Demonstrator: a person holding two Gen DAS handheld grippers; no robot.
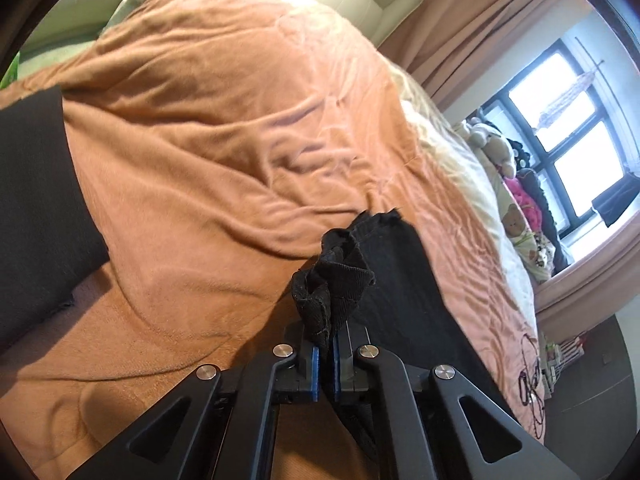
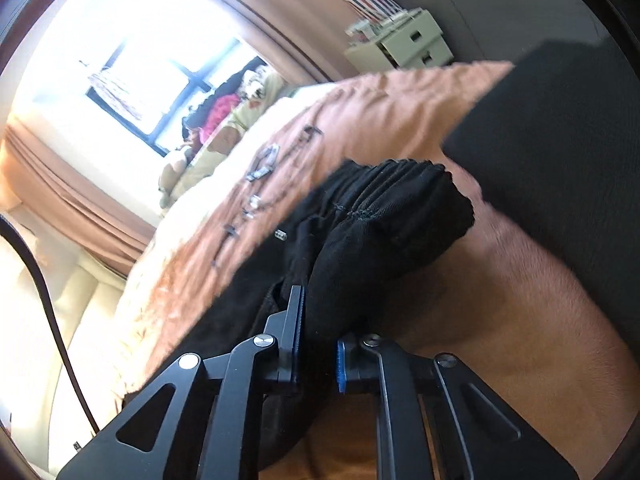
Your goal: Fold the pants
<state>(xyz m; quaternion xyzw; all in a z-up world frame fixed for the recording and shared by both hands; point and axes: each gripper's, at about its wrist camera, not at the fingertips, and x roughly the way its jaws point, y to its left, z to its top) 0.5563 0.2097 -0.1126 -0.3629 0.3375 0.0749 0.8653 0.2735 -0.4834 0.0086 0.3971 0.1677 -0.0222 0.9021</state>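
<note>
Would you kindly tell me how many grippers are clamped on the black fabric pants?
2: the left gripper pinches a bunched hem of the black fabric pants; the right gripper grips their gathered waistband.

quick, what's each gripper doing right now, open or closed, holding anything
Left gripper: closed on a bunched edge of the black pants.
Right gripper: closed on a thick fold of the black pants near the gathered waistband.

Left gripper [image 1: 326, 354] and right gripper [image 2: 318, 354], both angled downward, pads clamped on black cloth.
</note>
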